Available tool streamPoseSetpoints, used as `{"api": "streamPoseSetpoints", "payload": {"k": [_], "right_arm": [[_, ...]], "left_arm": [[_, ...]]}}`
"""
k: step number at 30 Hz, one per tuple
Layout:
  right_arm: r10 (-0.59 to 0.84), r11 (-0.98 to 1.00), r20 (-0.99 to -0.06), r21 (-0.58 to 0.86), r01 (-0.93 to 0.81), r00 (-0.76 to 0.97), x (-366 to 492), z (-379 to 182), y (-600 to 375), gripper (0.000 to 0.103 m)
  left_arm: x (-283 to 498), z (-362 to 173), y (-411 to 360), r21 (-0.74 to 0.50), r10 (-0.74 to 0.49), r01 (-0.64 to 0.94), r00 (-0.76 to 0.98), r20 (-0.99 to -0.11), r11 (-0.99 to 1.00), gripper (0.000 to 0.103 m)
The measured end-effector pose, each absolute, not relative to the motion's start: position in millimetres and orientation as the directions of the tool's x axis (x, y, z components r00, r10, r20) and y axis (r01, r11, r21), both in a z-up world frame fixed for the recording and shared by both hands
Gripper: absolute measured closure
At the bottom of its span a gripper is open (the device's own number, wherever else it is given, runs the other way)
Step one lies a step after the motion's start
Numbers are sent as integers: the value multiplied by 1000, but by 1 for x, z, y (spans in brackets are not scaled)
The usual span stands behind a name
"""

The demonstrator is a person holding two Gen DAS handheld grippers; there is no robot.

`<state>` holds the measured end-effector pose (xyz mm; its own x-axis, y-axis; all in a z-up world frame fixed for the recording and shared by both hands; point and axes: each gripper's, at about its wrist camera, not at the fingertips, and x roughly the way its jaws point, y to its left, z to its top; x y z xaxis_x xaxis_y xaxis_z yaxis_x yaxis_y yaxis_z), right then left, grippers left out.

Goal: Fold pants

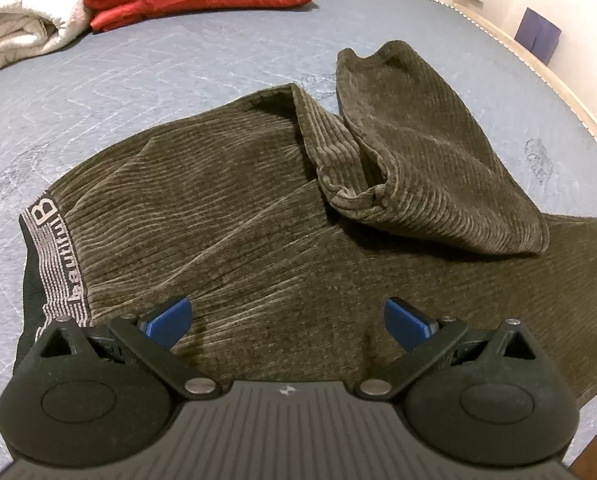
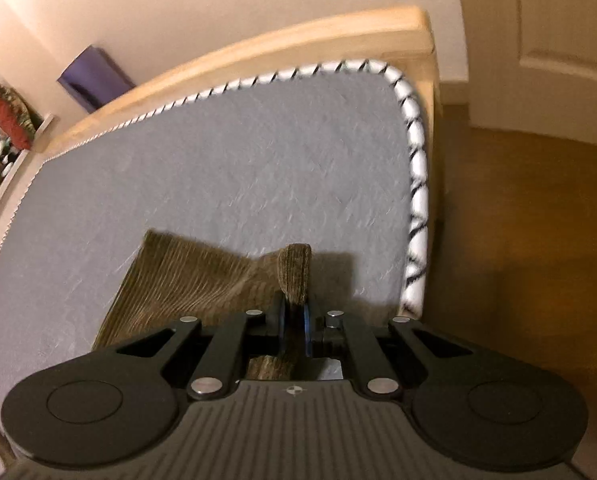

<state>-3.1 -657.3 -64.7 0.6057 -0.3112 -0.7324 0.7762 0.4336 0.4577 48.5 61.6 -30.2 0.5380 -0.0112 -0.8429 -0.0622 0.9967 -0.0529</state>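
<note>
Pants (image 2: 202, 280) blurred, partly behind gripper (image 2: 294, 320)

My left wrist view tilts down, close over the pants (image 1: 258, 208) mid-mattress (image 1: 178, 80). My right wrist view faces the mattress corner (image 2: 394, 80). Both share pants and wooden bed frame (image 2: 258, 44).

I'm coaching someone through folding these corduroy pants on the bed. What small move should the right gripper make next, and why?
Probably draw the pinched cloth outward to straighten that leg. The right gripper is shut on a fold of the pants, while in the left wrist view one leg lies crumpled back over the rest. The left gripper hovers open over the upper part near the waistband, holding nothing.
</note>
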Motion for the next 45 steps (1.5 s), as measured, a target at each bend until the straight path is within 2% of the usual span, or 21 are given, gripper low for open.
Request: {"api": "streamPoseSetpoints", "payload": {"k": [4,6,8,10,11,12,16,17,18,20,21,24,29,34,35,37,39,41,45], "right_arm": [[-303,445,-774,401,801,556,1,-70,-657,95],[-300,446,-797,369,815,525,3,-71,-654,92],[-370,427,-793,318,846,485,1,-62,-648,77],[-439,457,-760,271,847,479,2,-49,-639,68],[-453,494,-741,253,831,495,5,-43,-633,59],[-464,522,-727,238,819,507,9,-42,-629,57],[-426,657,-672,231,718,606,27,-37,-608,57],[-384,694,-677,237,680,628,33,-41,-605,53],[-326,733,-697,240,636,639,40,-47,-601,48],[-246,772,-777,205,602,580,56,-68,-595,47],[-245,770,-802,180,612,544,60,-77,-595,47],[-320,776,-785,105,622,531,66,-71,-588,47],[-343,794,-693,147,590,634,69,-38,-562,46],[-306,860,-520,207,466,797,73,8,-510,35],[-290,872,-495,216,439,819,74,15,-499,34],[-247,896,-450,231,379,858,78,25,-479,32],[-187,920,-416,242,307,890,86,33,-457,28],[-136,939,-402,240,248,905,93,37,-437,26],[-25,960,-400,246,134,916,107,47,-399,24]], "left_arm": [[47,-30,68,-57,-10,-70,539,-842,996,1],[45,-29,71,-59,-12,-69,539,-842,996,1],[44,-29,72,-60,-17,-63,539,-842,996,1],[42,-30,72,-58,-22,-51,539,-842,997,1],[42,-31,72,-56,-22,-46,539,-842,997,1],[42,-31,73,-51,-18,-45,539,-842,998,1],[42,-39,76,-57,-25,-44,527,-849,997,1],[43,-44,78,-73,-39,-46,514,-857,996,1],[44,-49,81,-95,-57,-52,495,-867,994,1],[46,-62,86,-131,-86,-69,448,-890,989,1],[46,-67,87,-127,-83,-74,434,-897,989,1],[44,-66,85,-85,-50,-59,445,-894,995,1],[39,-44,84,-73,-38,-49,511,-859,996,1],[35,-23,83,-88,-32,-65,594,-804,994,3],[35,-18,85,-108,-46,-65,609,-792,992,6],[35,-12,88,-150,-74,-68,632,-772,986,20],[36,-8,90,-167,-84,-70,643,-761,984,44],[38,-7,92,-173,-88,-67,653,-753,983,58],[38,-4,95,-183,-95,-67,656,-749,981,68]]}}
